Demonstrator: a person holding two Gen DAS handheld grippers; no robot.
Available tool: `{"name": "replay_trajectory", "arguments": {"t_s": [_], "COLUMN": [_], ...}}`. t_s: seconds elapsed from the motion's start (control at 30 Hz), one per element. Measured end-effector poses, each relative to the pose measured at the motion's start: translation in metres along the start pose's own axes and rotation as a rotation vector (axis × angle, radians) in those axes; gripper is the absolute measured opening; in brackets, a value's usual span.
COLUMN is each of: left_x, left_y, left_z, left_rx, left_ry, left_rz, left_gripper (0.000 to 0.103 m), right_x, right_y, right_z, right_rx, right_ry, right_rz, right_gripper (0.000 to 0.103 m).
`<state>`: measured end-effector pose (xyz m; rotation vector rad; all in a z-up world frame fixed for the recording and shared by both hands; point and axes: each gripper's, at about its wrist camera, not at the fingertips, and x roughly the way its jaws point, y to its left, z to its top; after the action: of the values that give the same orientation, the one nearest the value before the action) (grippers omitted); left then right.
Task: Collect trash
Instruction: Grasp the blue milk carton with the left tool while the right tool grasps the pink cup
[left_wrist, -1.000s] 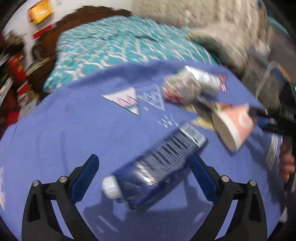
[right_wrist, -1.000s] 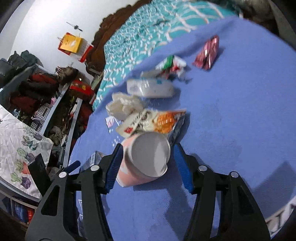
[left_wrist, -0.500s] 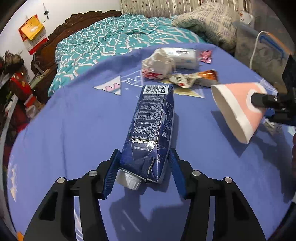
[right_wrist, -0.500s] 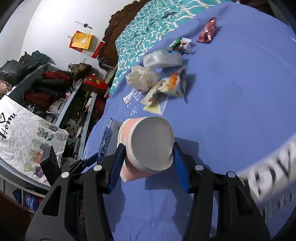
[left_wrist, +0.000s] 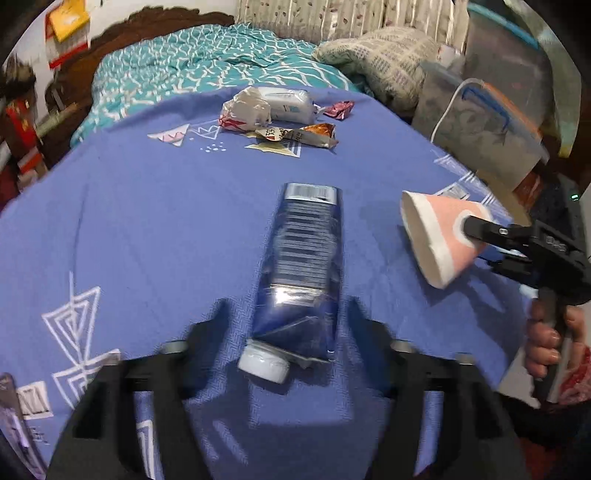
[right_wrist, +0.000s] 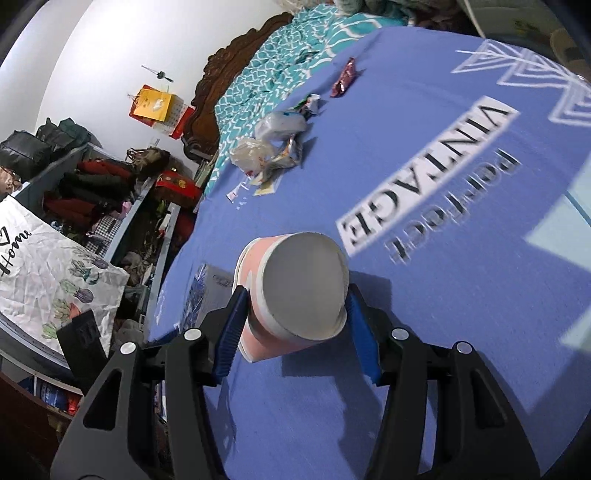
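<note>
Left gripper (left_wrist: 288, 321): fingers blurred, set either side of the crumpled cap end of a dark blue flattened drink carton with a white screw cap (left_wrist: 301, 266). A visible gap of blue cloth between each finger and the carton's sides, so apparently spread rather than pinching, though blur makes contact hard to judge. Carton lying lengthwise on the purple-blue printed bedspread (left_wrist: 147, 221), cap toward the camera, barcode end pointing away.

Right gripper (right_wrist: 295, 325): blue-padded fingers (right_wrist: 231, 328) pressed against both sides of a pink paper cup with white rim bands (right_wrist: 299, 295), cup pinched and held on its side, grey base facing the camera. From the left wrist view, same cup (left_wrist: 441, 236) off to the right of the carton, open mouth angled left and down, raised just over the cloth with its shadow beneath, the holding hand (left_wrist: 546, 339) lower right.

Farther up the bedspread, well apart from both tools: a cluster of a crumpled white plastic bag with red print (left_wrist: 245, 112), a white soft tissue pack (left_wrist: 290, 103), a flattened orange-and-silver snack wrapper (left_wrist: 299, 134) and a small crimson foil wrapper (left_wrist: 338, 109). Beyond, a teal patterned quilt (left_wrist: 192, 70). At the right edge, a clear plastic storage bin with a blue handle (left_wrist: 480, 129) beside the bed.
</note>
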<state>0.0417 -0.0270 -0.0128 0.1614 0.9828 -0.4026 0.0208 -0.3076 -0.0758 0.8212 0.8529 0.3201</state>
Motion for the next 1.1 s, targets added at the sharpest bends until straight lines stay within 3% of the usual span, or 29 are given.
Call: {"name": "replay_trajectory", "arguments": {"t_s": [0.3,0.5,0.53,0.57,0.6,0.63,0.7,0.87,1.1], "left_x": [0.013,0.031,0.033,0.036,0.039,0.040,0.039,0.033,0.045], "left_y": [-0.019,-0.014,-0.013,-0.012,-0.011,-0.011,-0.013,-0.028,-0.078], "left_z": [0.020,0.016,0.014,0.013,0.011,0.010,0.009,0.015,0.042], "left_rx": [0.055,0.053,0.052,0.049,0.048,0.045,0.053,0.068,0.139], "left_ry": [-0.001,0.044,0.049,0.057,0.069,0.072,0.066,0.052,0.072], "left_rz": [0.075,0.089,0.088,0.083,0.065,0.047,0.046,-0.054,-0.190], "left_gripper": [0.076,0.075,0.072,0.061,0.053,0.049,0.048,0.047,0.047], "right_x": [-0.004,0.000,0.001,0.003,0.004,0.006,0.010,-0.004,-0.040], "right_y": [0.003,0.009,0.010,0.011,0.013,0.014,0.017,0.024,-0.011], "right_z": [-0.013,-0.020,-0.022,-0.022,-0.022,-0.023,-0.025,-0.022,-0.003], "right_rx": [-0.015,-0.054,-0.066,-0.078,-0.084,-0.090,-0.109,-0.147,-0.065], "right_ry": [0.016,0.018,0.019,0.022,0.026,0.033,0.042,-0.020,-0.139], "right_rz": [0.018,-0.007,-0.016,-0.019,-0.019,-0.015,-0.015,-0.015,-0.063], "right_gripper": [0.070,0.074,0.074,0.071,0.061,0.061,0.051,0.049,0.049]}}
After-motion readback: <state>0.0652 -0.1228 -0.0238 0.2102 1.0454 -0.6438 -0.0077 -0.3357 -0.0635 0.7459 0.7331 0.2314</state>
